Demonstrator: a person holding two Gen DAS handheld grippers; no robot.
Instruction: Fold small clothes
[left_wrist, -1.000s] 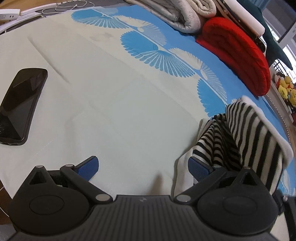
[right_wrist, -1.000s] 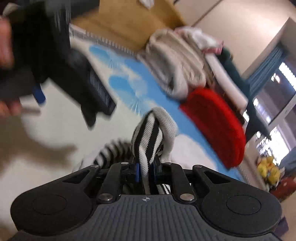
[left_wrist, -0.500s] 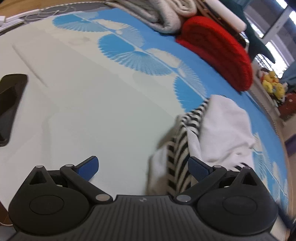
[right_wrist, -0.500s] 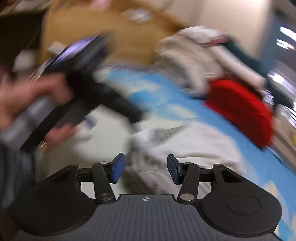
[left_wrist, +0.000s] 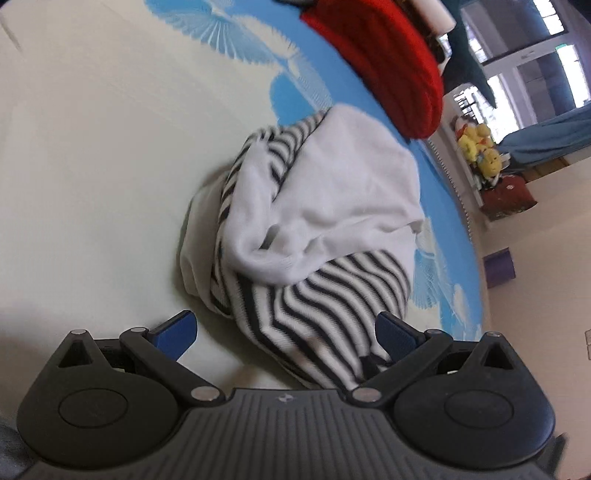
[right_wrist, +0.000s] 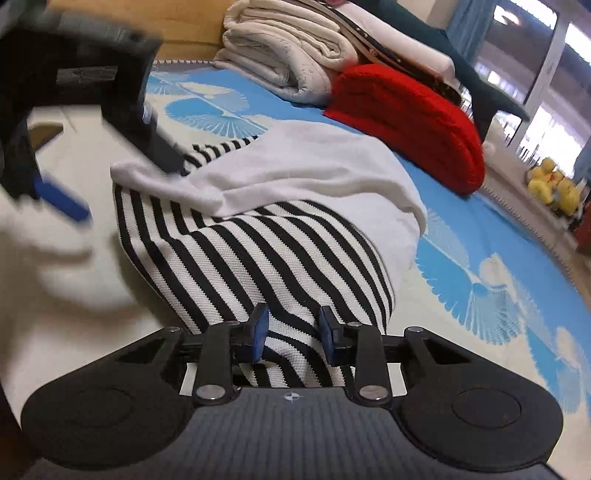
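A small black-and-white striped garment with a plain white part lies in a crumpled heap on the cream and blue sheet. My left gripper is open wide just before the heap, its right pad beside the striped cloth and touching nothing. In the right wrist view the garment fills the middle. My right gripper hovers low over its near striped edge, jaws closing, with cloth showing between the pads but not pinched. One blue finger of the left gripper shows blurred at the heap's far left.
A folded red knit lies behind the garment, with a folded cream blanket further back. Yellow plush toys sit past the bed's right edge. Bare cream sheet stretches to the left of the heap.
My right gripper let go of the striped garment, which dropped into a heap, then came low over it. My left gripper swung right toward the heap; the phone left its view.
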